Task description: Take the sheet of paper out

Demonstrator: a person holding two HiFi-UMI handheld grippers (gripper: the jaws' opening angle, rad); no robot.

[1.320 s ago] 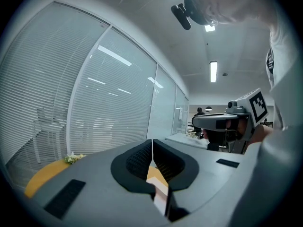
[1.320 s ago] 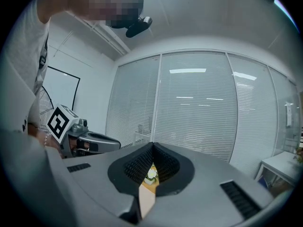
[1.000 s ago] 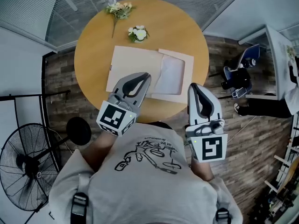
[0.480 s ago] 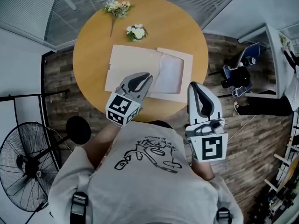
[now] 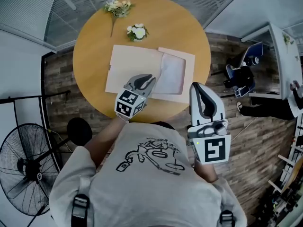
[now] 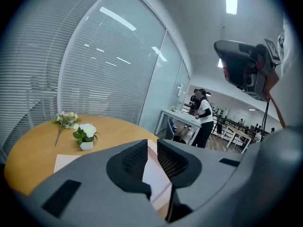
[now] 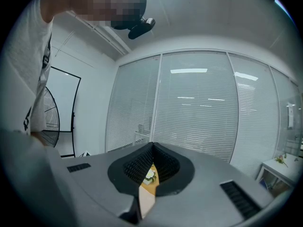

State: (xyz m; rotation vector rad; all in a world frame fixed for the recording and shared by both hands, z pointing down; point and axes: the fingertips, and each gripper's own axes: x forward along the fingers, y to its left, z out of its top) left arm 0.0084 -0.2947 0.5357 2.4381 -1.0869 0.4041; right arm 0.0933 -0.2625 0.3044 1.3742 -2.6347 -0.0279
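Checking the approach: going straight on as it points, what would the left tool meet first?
Likely the envelope, by the white sheet. The left tool's jaws, just opened further, hold nothing.

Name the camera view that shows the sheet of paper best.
The head view: the sheet of paper shows from above, lying in the open envelope. The left gripper view catches only a narrow pale strip; the right gripper view shows nothing clear of it.

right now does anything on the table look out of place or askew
Nothing is spilled or damaged. One sprig lies flat and loose near the far edge of the table, not far from an upright pot. The envelope lies open with the sheet showing.
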